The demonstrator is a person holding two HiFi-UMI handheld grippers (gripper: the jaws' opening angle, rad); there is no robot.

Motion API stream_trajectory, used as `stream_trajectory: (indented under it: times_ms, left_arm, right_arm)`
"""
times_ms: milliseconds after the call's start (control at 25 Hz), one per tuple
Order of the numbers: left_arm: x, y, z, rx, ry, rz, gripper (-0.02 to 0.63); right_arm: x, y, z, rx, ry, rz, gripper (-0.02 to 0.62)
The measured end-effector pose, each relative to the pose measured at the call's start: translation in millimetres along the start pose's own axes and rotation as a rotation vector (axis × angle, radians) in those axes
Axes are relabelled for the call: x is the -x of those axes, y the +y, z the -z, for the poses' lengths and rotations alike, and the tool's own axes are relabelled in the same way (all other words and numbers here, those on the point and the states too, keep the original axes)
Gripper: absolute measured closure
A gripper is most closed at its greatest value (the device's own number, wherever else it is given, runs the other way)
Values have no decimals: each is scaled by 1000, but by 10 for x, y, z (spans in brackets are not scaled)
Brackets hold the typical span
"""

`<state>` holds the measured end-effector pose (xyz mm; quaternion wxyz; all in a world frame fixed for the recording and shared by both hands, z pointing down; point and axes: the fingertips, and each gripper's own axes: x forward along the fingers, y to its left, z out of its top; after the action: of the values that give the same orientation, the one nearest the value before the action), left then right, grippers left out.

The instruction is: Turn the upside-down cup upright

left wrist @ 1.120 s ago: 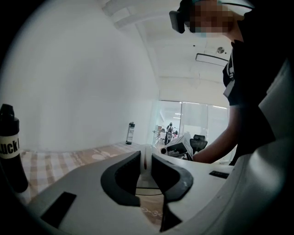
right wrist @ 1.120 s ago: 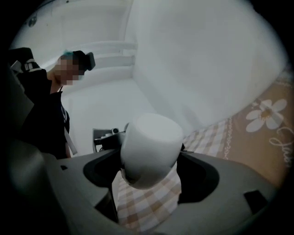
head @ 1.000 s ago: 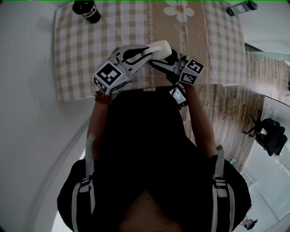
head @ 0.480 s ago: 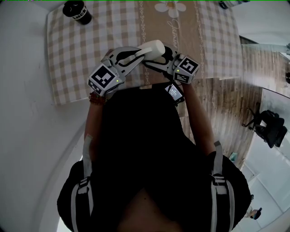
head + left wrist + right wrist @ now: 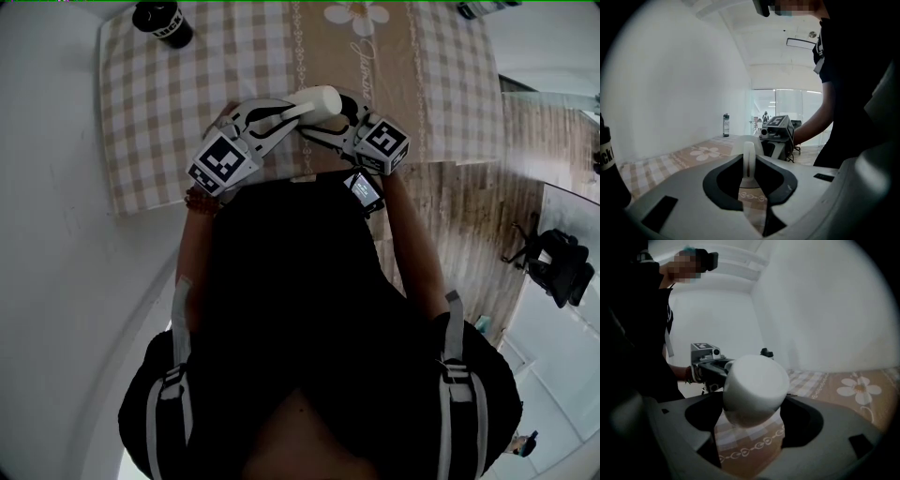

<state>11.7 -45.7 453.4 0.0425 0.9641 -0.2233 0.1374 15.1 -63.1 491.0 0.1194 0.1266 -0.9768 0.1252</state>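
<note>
Head view: white cup (image 5: pixel 317 99) up off the checked tablecloth (image 5: pixel 159 112), hanging between the two grippers over the near edge of the table
Left gripper (image 5: pixel 281 114): nipped almost closed on a thin white bit of the cup, the handle (image 5: pixel 748 157) by the look of it
Right gripper (image 5: pixel 339 122): jaws wide, cup body filling the gap, looks clamped by its sides
Direction from the jaws: dead between them, one gripper coming in from each side, tips facing each other
Long axis: tipped over, roughly on its side, neither mouth-down nor upright
Flat round end: turned up toward the right gripper view, probably the base, not 100% sure
Nearer hand: a tie, both already on it
Next move (guessing): more roll about the line between the two grippers till the mouth faces up, then down onto the cloth
Count: one cup, two grippers, one black bottle (image 5: pixel 161 21) at the far left corner, one small dark thing (image 5: pixel 472 8) at the far right corner, too small to name
</note>
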Motion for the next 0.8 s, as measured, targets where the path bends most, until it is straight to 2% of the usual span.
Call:
stream_trajectory:
  times_ms: [160, 440, 560, 800]
  left_arm:
    - [-5, -12, 67, -21, 19, 0, 539]
    - [-36, 111, 102, 4, -19, 5, 534]
    - [-37, 65, 154, -2, -28, 12, 533]
    - [-90, 22, 281, -28, 13, 13, 519]
  right_arm:
    - [-22, 4, 34, 49, 29, 28, 204]
    - [-60, -113, 1, 90, 21, 65, 206]
    - [-47, -81, 59, 113, 49, 70, 206]
    - [-71, -108, 218, 126, 120, 76, 207]
